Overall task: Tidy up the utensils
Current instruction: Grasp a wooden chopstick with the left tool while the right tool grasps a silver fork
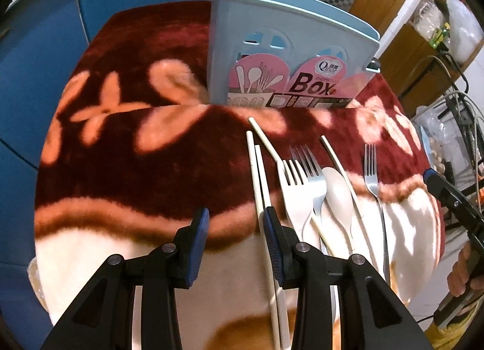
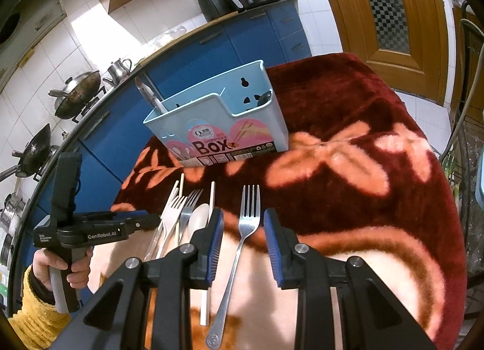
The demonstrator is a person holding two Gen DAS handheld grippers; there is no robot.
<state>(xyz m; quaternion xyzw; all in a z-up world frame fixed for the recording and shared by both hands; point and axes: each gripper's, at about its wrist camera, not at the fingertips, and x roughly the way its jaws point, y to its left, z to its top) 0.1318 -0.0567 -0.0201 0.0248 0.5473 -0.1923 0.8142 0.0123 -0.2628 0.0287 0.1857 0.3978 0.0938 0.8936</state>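
Pick-up step: right gripper (image 2: 243,224) was spread wide astride the lone steel fork (image 2: 242,235) on the blanket, not touching, prob. Left gripper (image 1: 236,223) also spread, beside the chopsticks (image 1: 257,180). Next: squeeze fork, carry to blue box (image 2: 217,117).

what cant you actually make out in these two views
- Holder box contents: right wrist view shows only tops of items above the rim; the front wall hides the rest. Left wrist view shows only its front.
- Chopsticks and plastic fork: near ends hidden under the left gripper.
- Small print on the box label: too small, blurred.
- Metal fork: whether the open right gripper touches it.
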